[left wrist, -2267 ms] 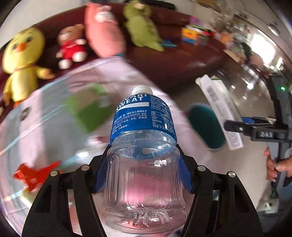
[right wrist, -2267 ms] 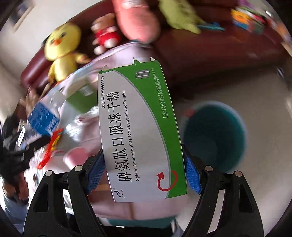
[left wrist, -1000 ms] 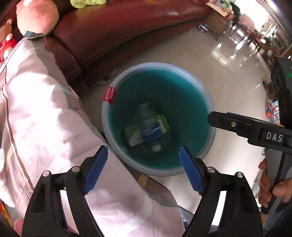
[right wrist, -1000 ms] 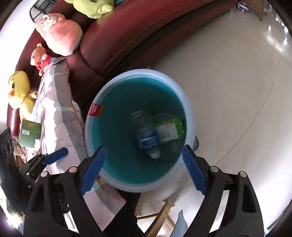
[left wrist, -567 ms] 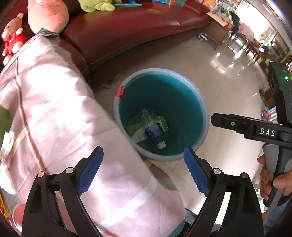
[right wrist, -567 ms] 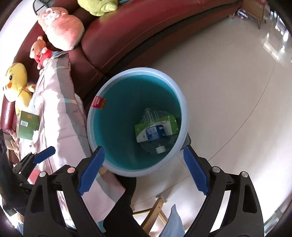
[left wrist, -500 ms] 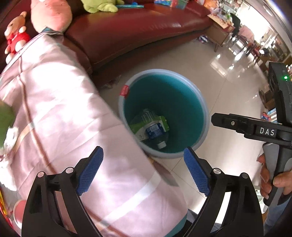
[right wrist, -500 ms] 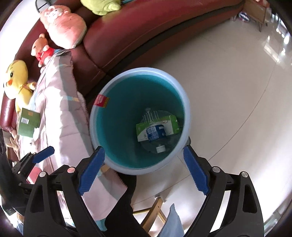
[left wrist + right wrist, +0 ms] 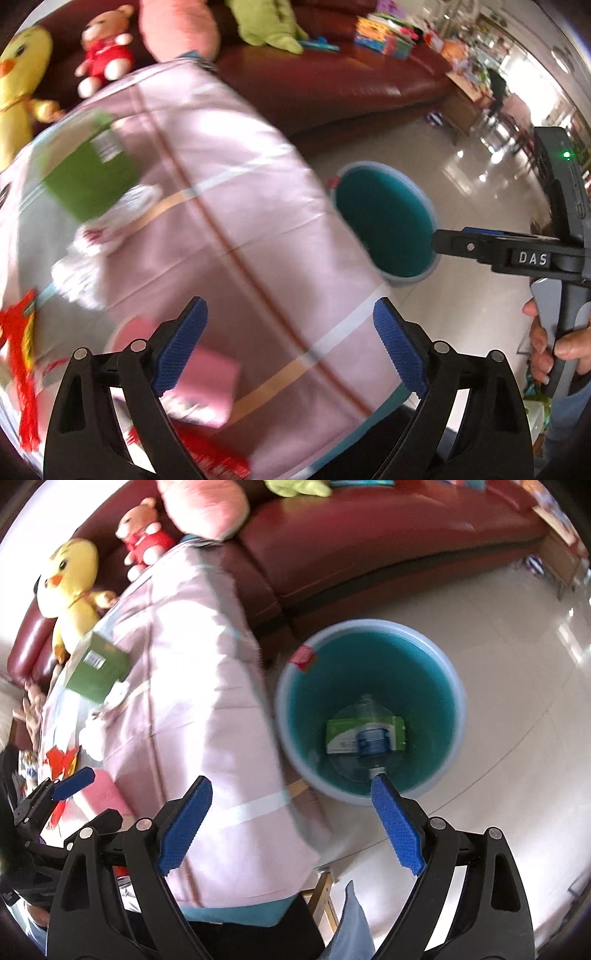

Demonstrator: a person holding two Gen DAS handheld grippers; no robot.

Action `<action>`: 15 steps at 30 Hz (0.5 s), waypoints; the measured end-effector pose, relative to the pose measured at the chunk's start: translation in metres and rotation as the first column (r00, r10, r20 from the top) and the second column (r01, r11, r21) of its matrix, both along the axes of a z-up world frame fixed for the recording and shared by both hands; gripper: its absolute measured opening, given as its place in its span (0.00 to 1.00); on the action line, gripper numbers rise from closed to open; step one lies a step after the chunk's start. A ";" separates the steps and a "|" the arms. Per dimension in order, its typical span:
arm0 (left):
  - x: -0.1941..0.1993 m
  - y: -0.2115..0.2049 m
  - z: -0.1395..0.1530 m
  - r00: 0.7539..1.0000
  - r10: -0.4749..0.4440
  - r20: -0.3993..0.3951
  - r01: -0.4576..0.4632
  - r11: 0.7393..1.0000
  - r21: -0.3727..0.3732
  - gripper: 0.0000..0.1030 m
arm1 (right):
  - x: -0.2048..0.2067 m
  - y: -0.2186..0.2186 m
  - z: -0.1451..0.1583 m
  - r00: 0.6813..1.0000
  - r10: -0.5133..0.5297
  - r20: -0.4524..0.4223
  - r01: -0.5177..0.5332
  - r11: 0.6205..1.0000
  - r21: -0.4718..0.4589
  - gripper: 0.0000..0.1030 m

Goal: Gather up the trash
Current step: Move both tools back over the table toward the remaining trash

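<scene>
Trash bin (image 9: 456, 686) beside the pink-covered table (image 9: 192, 686) holds a clear plastic bottle (image 9: 371, 738) lying across a green-and-white carton (image 9: 341, 734) at its bottom.
Both the left gripper (image 9: 290, 343) and the right gripper (image 9: 291, 821) stand wide apart with nothing between their blue pads. On the cloth, near the table's far left edge, lie a green box (image 9: 98, 666) and crumpled white tissue (image 9: 107, 225); a pink packet (image 9: 207, 380) and red wrappers (image 9: 22, 350) sit at its near left corner.
</scene>
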State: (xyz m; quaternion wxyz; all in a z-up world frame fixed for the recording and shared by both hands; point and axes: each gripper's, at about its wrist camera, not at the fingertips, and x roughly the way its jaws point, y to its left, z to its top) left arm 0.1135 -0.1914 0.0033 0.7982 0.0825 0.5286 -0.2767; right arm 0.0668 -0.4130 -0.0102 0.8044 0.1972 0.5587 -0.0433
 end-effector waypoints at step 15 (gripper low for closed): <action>-0.002 0.169 0.029 0.968 0.237 0.083 -0.239 0.971 0.008 0.91 | 0.024 0.128 0.030 0.972 0.235 -0.018 -0.236 0.968 -0.088 0.82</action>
